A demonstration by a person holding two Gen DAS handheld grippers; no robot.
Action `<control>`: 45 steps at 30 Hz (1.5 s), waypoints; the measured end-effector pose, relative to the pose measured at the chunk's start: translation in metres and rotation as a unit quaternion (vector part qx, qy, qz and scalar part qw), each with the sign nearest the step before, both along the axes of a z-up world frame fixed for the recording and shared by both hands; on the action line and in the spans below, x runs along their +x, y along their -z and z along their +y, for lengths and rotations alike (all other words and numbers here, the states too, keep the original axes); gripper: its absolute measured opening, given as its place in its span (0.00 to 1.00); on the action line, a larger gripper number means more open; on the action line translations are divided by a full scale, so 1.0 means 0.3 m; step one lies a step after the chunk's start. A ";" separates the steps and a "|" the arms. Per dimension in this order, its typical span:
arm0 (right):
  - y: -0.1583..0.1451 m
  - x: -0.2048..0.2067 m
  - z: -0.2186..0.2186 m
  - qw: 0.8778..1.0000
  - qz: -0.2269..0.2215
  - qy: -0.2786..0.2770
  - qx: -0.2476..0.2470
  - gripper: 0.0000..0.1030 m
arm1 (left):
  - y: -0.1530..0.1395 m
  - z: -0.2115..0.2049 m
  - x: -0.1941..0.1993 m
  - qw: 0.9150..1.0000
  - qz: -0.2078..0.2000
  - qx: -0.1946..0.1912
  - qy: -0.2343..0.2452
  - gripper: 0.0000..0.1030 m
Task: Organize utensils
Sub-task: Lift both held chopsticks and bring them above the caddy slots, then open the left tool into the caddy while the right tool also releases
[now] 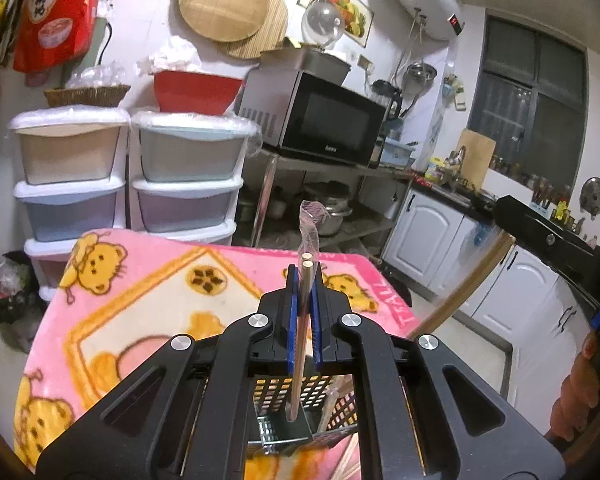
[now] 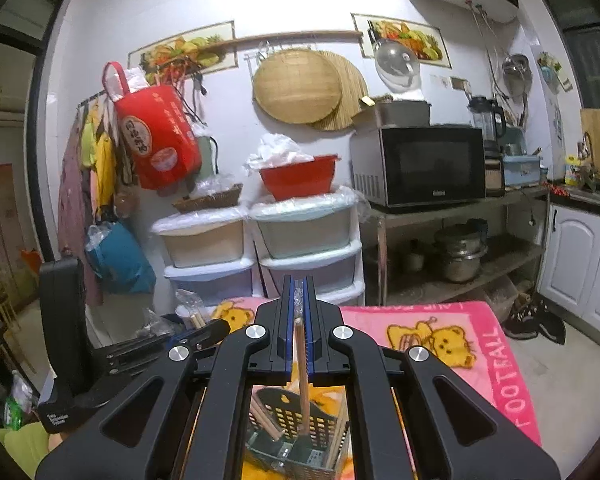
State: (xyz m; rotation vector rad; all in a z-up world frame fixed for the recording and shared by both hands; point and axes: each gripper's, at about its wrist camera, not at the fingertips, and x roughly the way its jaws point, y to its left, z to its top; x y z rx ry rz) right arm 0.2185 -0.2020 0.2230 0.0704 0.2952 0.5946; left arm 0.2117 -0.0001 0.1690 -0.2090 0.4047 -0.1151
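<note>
Chopsticks [image 1: 305, 304] sit clamped in the left gripper [image 1: 305, 276]; another wrapped pair [image 2: 301, 364] in the right gripper [image 2: 299, 292]. Lower each vertically into the basket [image 2: 296, 420] compartment directly below before releasing.

Two black hand-held grippers, left gripper [image 1: 305, 276] and right gripper [image 2: 299, 288], each with angular linkage arms pinned by round silver screws. Blue pads lining the inner faces of the narrow black fingers [image 1: 291, 300]. Slotted cut-outs in the broad lower arms; small white lettering on the black body in the right wrist view.
</note>
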 end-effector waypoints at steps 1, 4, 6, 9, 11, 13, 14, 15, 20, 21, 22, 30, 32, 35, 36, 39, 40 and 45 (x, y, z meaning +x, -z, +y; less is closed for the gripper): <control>0.013 0.008 0.003 1.000 0.004 0.001 0.000 0.04 | 0.011 -0.001 0.003 1.000 0.002 0.001 -0.001 0.03; 0.058 0.033 0.003 1.000 0.013 0.005 -0.004 0.04 | 0.046 -0.014 0.018 1.000 0.008 0.008 -0.001 0.03; 0.085 0.044 0.003 1.000 0.017 0.008 -0.007 0.04 | 0.060 -0.019 0.024 1.000 0.010 0.011 -0.001 0.03; 0.133 0.061 0.001 1.000 0.030 0.010 -0.004 0.04 | 0.088 -0.031 0.034 1.000 0.016 0.015 0.000 0.03; 0.157 0.070 0.000 0.999 0.038 0.009 0.000 0.04 | 0.111 -0.041 0.040 1.000 0.021 0.016 0.003 0.03; 0.179 0.073 -0.003 0.999 0.044 0.008 0.005 0.04 | 0.129 -0.045 0.043 1.000 0.025 0.017 0.004 0.03; 0.187 0.076 -0.003 0.999 0.046 0.008 0.006 0.04 | 0.139 -0.047 0.044 0.999 0.027 0.018 0.004 0.03; 0.198 0.077 -0.002 0.999 0.050 0.007 0.006 0.04 | 0.147 -0.047 0.044 0.999 0.028 0.017 0.004 0.03; 0.236 0.081 -0.004 0.998 0.064 0.008 0.006 0.05 | 0.182 -0.054 0.035 0.999 0.038 0.012 0.012 0.03; 0.245 0.079 -0.005 0.998 0.066 0.010 0.006 0.05 | 0.186 -0.055 0.032 0.999 0.039 0.011 0.014 0.03; 0.248 0.079 -0.008 0.998 0.067 0.012 0.006 0.05 | 0.189 -0.058 0.027 0.999 0.039 0.011 0.016 0.03; 0.271 0.073 -0.007 0.996 0.081 0.022 0.008 0.05 | 0.191 -0.056 0.001 0.999 0.039 0.018 0.027 0.03; 0.272 0.073 -0.011 0.996 0.086 0.025 0.009 0.12 | 0.191 -0.055 -0.003 0.999 0.040 0.017 0.027 0.03; 0.271 0.064 -0.015 0.996 0.087 0.028 0.010 0.21 | 0.194 -0.051 -0.012 0.999 0.043 0.016 0.030 0.06; 0.271 0.060 -0.018 0.996 0.088 0.029 0.010 0.21 | 0.195 -0.048 -0.017 0.999 0.043 0.016 0.028 0.10; 0.266 0.050 -0.025 0.996 0.087 0.033 0.008 0.27 | 0.189 -0.039 -0.030 0.999 0.042 0.011 0.029 0.17; 0.266 0.046 -0.030 0.995 0.088 0.036 0.007 0.31 | 0.186 -0.038 -0.031 0.999 0.042 0.009 0.031 0.19; 0.278 0.024 -0.049 0.995 0.091 0.046 -0.007 0.37 | 0.176 -0.032 -0.048 0.999 0.038 -0.002 0.037 0.32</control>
